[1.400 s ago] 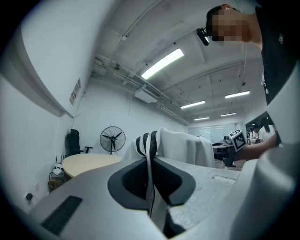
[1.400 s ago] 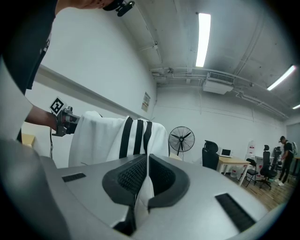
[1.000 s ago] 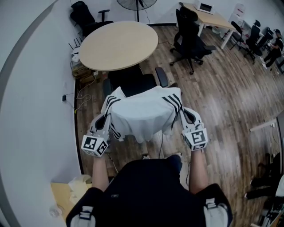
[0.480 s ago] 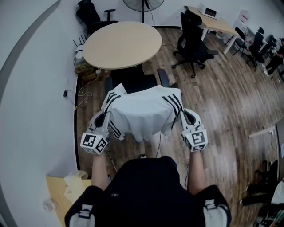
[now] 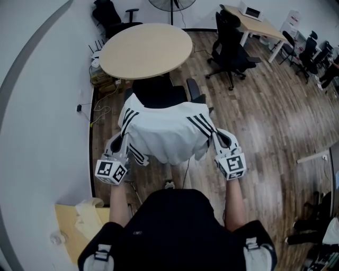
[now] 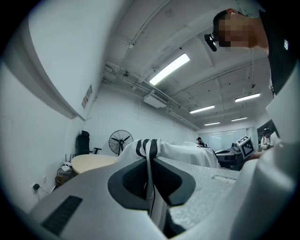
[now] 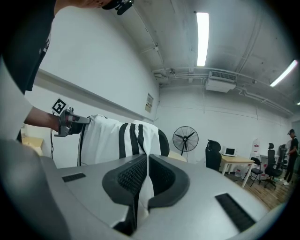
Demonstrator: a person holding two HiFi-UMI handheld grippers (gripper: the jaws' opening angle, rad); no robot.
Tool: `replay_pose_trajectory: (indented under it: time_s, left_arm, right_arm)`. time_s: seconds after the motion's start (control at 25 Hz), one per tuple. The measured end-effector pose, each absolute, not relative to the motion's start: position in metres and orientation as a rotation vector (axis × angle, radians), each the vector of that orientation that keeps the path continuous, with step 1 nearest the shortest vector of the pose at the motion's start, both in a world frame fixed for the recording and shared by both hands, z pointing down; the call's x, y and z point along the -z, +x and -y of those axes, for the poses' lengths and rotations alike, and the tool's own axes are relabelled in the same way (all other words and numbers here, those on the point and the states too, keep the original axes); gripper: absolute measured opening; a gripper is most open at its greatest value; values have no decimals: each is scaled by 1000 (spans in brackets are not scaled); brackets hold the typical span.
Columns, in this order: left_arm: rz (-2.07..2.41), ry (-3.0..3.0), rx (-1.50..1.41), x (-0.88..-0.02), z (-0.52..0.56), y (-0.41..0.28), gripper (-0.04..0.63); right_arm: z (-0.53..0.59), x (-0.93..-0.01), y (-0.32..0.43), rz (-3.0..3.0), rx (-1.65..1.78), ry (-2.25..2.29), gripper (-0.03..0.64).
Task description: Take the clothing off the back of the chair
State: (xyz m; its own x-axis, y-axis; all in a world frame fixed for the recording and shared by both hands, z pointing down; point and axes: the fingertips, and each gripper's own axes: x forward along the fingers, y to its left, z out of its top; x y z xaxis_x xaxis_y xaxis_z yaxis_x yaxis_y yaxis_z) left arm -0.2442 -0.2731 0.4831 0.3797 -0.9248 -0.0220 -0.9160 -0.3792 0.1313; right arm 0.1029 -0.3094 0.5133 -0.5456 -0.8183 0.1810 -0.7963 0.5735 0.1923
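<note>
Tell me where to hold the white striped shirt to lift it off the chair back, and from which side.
Pinch the shirt at its striped shoulder edges, one per gripper, from behind the chair. It spreads wide over the chair's back, leaving both ends free; the left gripper and right gripper are shut there.

I see a wood-plank floor (image 5: 259, 127) filling the right half of the head view. A white wall (image 5: 47, 137) with a grey band curves down the left side. At upper centre stands a round pale table (image 5: 145, 50), with a pedestal fan (image 5: 172, 4) at the top edge behind it and a black office chair (image 5: 108, 16) in the upper left. Another black chair (image 5: 230, 47) and a rectangular desk (image 5: 254, 22) occupy the upper right, with more chairs (image 5: 310, 47) beyond at the right edge. Cables (image 5: 100, 114) trail along the foot of the wall. In the right gripper view I make out a long ceiling strip light (image 7: 202, 37) glowing at the top of the frame.
</note>
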Motion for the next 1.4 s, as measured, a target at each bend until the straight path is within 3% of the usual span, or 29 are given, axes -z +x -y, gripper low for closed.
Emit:
replay_pose_trajectory:
  time_s: [1.4]
  left_arm:
    - [1885, 2391, 114, -472, 214, -256, 11]
  right_arm:
    - [283, -506, 133, 2590, 118, 1350, -2]
